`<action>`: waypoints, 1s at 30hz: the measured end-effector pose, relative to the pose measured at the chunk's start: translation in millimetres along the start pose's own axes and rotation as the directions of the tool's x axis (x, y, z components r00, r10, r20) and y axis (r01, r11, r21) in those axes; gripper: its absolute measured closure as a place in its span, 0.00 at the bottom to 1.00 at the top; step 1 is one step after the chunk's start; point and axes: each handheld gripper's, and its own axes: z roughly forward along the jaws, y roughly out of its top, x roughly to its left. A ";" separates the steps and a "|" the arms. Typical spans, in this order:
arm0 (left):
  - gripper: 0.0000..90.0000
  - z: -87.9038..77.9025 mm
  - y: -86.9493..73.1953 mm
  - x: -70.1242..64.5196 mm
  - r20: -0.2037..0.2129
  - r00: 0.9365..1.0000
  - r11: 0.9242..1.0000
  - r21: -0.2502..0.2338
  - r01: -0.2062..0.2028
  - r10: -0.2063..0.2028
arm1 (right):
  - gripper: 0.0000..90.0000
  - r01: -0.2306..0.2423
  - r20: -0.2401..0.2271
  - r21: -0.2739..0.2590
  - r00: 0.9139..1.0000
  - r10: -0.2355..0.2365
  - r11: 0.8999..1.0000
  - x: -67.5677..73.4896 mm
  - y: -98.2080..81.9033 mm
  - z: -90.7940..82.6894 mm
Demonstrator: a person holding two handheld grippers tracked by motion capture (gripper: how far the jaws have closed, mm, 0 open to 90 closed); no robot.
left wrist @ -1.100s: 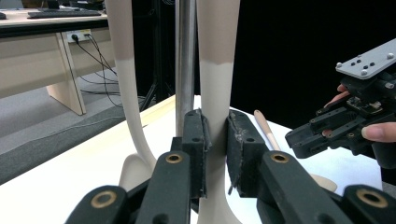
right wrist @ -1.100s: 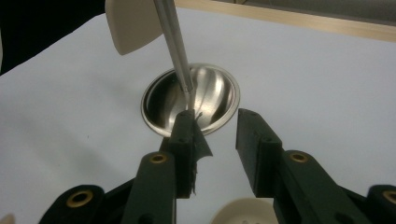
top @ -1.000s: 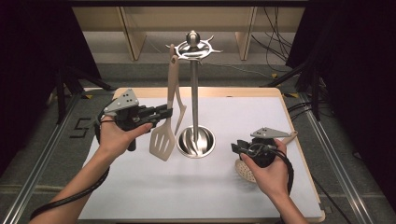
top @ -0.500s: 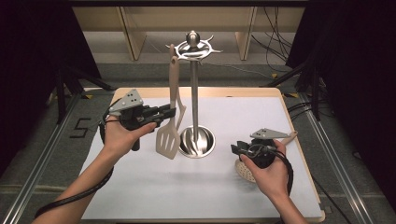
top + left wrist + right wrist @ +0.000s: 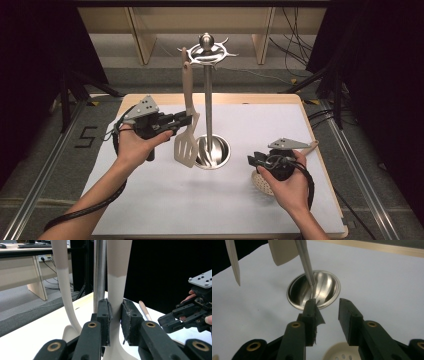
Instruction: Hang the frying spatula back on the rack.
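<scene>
**Slotted spatula at the rack, left gripper around its handle**

The left gripper has its two black jaws around the handle of the slotted spatula. In the left gripper view the left pad lies against the handle, but a thin gap shows at the right pad, so the jaws stand a little apart and do not clamp it. They have just been opening slightly, with the handle between them.

The spatula is one piece in two tones: the upper handle is brownish beige, the lower handle and the blade are cream white. The handle is flat and narrow, and it becomes wider toward the bottom. The blade is broad, with long slots, and its lower edge is near the round base of the utensil stand. The spatula is almost upright, its top up at an arm of the stand's star-shaped crown, just left of the steel pole.

The right gripper rests low at the right of the white mat, jaws apart with nothing between them, pointing toward the shiny base. Under this hand lies a cream skimmer with small round holes.
</scene>
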 end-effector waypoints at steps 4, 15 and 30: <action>0.84 1.4 -0.3 -1.1 -0.015 1.000 1.000 -0.006 -0.017 0.017 | 0.76 0.016 0.015 -0.013 1.000 -0.016 1.000 -0.7 -0.3 0.3; 0.76 -10.8 -0.2 -4.9 -0.022 0.999 0.999 -0.030 -0.033 0.033 | 0.76 0.011 0.017 -0.014 1.000 -0.011 1.000 -2.2 0.1 -1.1; 0.91 -32.0 2.1 -3.1 -0.027 1.000 0.999 -0.047 -0.015 0.013 | 0.76 -0.032 0.035 -0.022 0.999 0.033 0.999 -13.5 -4.0 -7.9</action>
